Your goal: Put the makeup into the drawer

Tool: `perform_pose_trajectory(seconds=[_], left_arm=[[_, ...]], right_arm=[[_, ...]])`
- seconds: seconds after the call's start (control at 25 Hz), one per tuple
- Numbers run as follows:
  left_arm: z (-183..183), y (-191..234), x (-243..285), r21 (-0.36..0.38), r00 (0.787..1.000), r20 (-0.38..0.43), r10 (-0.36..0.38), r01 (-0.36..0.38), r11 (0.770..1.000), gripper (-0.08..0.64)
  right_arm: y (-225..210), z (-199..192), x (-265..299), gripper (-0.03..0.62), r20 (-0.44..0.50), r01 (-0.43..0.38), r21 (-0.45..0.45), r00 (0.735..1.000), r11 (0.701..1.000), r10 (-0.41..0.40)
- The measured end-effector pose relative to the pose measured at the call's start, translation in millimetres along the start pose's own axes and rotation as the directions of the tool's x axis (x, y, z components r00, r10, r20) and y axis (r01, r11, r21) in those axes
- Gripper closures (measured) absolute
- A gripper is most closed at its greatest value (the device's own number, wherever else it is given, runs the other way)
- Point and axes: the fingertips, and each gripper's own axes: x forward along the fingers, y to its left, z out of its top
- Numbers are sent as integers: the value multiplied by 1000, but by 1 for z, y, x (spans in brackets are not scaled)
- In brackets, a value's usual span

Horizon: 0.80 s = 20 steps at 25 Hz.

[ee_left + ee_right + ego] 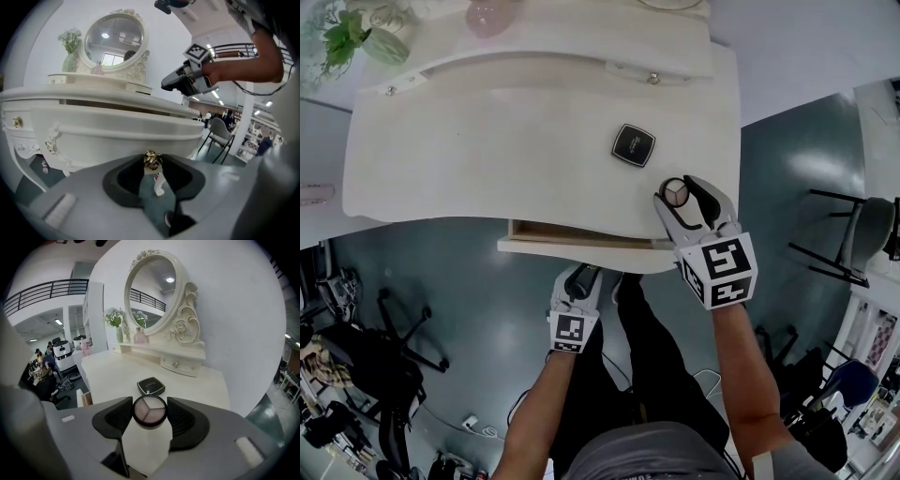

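A round eyeshadow palette [149, 410] with three shades sits between the pads of my right gripper [149, 413], which is shut on it. In the head view this gripper [679, 195] holds the palette [676, 193] over the white dressing table [487, 150], near its front right edge. A black square compact [633, 145] lies on the tabletop just beyond; the right gripper view shows the compact [151, 386] too. The drawer [581, 249] under the top stands a little way out. My left gripper [584, 273] is at its front, jaws closed on the gold drawer knob [151, 159].
An oval mirror [152, 291], a vase of greenery [356, 39] and a pink bottle [487, 14] stand on the raised back shelf with small drawers [653, 78]. A chair [862, 230] stands to the right, office chairs [394, 366] to the left on the floor.
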Motion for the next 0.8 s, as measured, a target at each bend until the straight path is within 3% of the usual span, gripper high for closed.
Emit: perform_pose_trajectory(seconds=[0.24, 0.44, 0.8], left_arm=[[-20, -16, -26, -15, 999, -32, -20, 19, 1000, 443], [-35, -29, -48, -21, 997, -62, -34, 33, 999, 443], [-54, -41, -74, -22, 996, -75, -50, 49, 999, 440]], right_arm=[[37, 6, -13, 356, 26, -45, -3, 999, 999, 45], [88, 9, -19, 356, 38, -129, -22, 991, 991, 130], [208, -7, -12, 356, -4, -317, -88, 948, 944, 318]])
